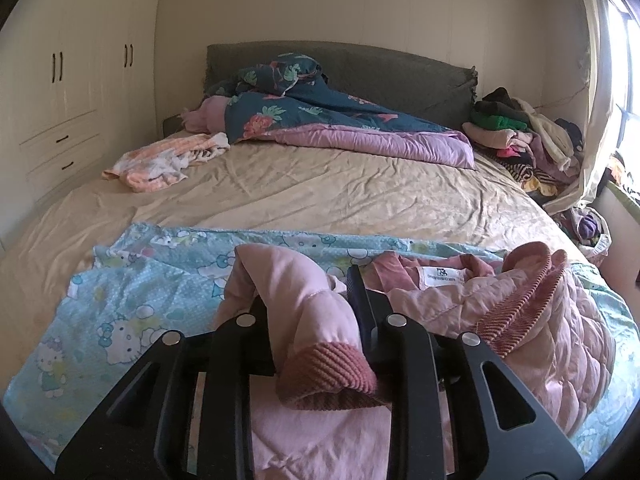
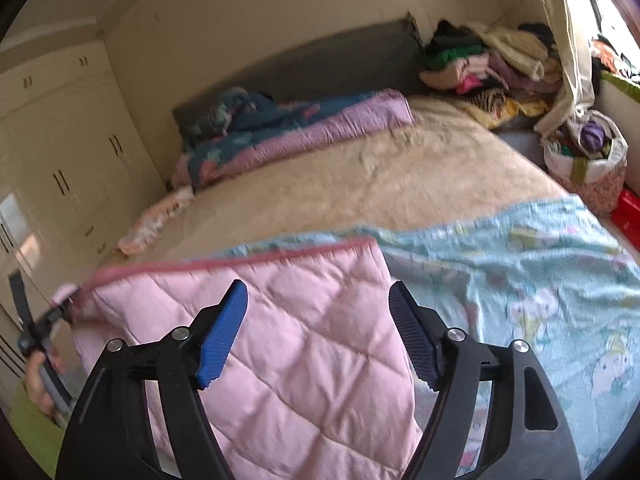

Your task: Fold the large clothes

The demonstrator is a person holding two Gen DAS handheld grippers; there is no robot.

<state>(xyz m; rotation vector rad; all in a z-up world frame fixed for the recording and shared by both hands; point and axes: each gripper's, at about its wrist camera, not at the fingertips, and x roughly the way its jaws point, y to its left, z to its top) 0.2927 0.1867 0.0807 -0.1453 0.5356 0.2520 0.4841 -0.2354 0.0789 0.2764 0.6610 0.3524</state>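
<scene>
Left gripper (image 1: 308, 300) is pinching a sleeve (image 1: 304, 312) of the pink quilted jacket (image 2: 304, 340), which lies on the cartoon sheet (image 2: 520, 264) at the bed's near end. Right gripper (image 2: 318, 324) hangs spread wide over it, looks like not touching, bit blurry.

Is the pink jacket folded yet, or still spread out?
Partly folded, not finished. The left gripper clamps one sleeve over the pink jacket; the right gripper hangs open above it.

Left gripper (image 1: 310, 304) jaws clamp pink jacket (image 1: 520, 320) sleeve above cartoon-print sheet (image 1: 132, 304).
</scene>
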